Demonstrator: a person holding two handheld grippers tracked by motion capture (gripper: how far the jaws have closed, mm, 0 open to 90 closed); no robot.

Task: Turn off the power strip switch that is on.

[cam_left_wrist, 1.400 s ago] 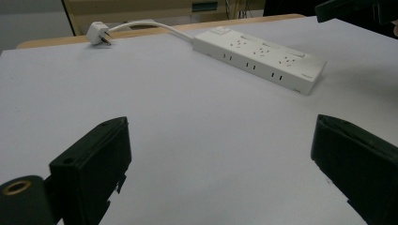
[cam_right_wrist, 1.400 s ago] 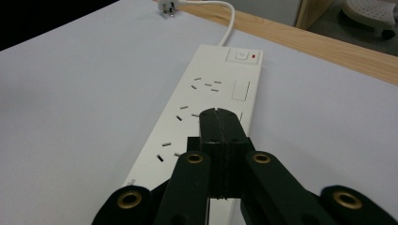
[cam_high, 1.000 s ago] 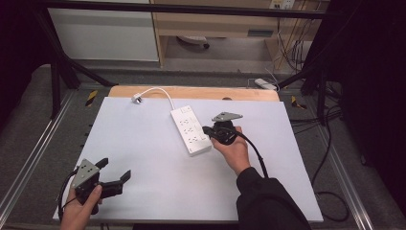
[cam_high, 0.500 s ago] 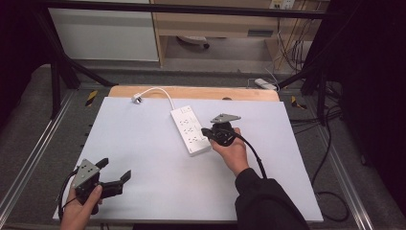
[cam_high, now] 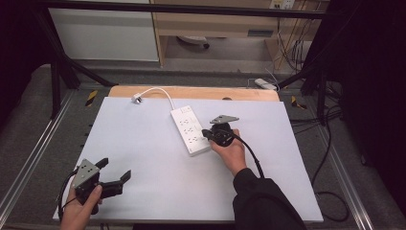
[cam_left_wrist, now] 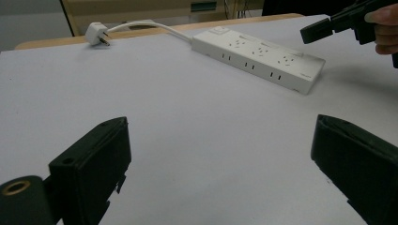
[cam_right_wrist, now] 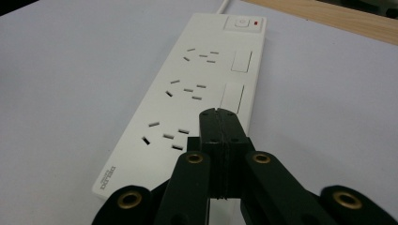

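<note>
White plastic power strip (cam_high: 190, 130) with three socket groups and a switch, flat on the white-topped bench (cam_high: 143, 143) near the far edge, slightly right of centre; white cord curving to a white plug (cam_high: 137, 98) by the far left. Right tongs (cam_high: 207, 133) pressed together, empty, tips over the strip's near end. Left tongs (cam_high: 114, 173) spread wide apart, empty, at the near left corner.

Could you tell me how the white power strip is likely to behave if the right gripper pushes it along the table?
The power strip lies flat and long, so it would probably slide, not tip. Pushed near one end by the shut right gripper, it may pivot. Its cord looks slack and would likely trail loosely.
</note>
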